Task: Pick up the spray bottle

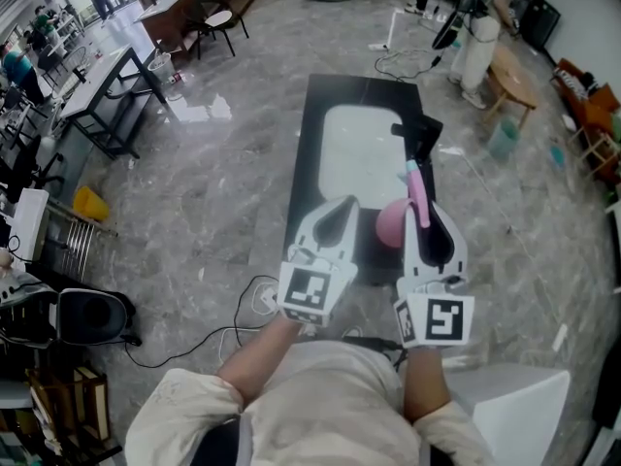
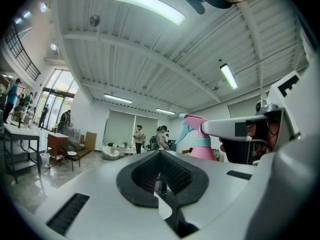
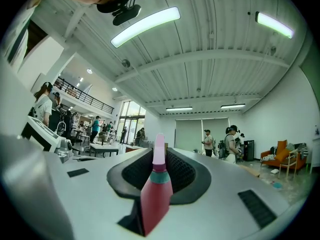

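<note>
Pink bottle gripped over the bench's near edge.
The right gripper is clamped on the upright bottle; the left gripper is just beside it, jaws together and empty.

The spray bottle is pink, with a teal band at its neck and a paler pink head. The left gripper and right gripper are white with black jaw linings, and their cubes bear black-and-white square markers. The table is black with a glossy white patch. The floor is grey and marbled, with a yellow object at nine o'clock in the head view.
</note>
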The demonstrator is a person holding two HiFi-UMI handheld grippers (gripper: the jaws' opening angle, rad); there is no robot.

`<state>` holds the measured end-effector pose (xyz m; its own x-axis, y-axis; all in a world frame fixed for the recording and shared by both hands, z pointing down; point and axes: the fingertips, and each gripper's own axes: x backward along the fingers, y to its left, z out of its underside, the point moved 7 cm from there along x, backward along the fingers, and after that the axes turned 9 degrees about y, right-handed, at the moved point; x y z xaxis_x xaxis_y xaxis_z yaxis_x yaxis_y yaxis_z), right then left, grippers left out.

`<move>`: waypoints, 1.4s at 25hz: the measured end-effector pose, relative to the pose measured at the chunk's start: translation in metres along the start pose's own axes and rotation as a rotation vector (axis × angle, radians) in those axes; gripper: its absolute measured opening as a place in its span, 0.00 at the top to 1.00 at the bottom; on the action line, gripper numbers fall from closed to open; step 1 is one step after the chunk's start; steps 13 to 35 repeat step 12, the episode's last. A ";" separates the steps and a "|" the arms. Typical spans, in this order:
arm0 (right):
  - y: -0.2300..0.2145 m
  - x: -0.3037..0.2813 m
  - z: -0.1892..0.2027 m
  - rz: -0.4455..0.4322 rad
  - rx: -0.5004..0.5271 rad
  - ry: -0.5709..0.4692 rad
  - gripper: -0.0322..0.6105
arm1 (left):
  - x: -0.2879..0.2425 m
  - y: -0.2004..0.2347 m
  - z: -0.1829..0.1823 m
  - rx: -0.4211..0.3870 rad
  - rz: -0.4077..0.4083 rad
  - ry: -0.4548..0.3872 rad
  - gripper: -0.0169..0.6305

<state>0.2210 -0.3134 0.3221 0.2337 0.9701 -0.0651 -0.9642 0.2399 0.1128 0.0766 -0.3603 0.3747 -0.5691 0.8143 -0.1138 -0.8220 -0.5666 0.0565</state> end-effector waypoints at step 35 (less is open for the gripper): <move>0.001 0.005 -0.007 -0.010 0.014 -0.007 0.81 | 0.004 -0.002 -0.002 -0.018 -0.006 -0.015 0.97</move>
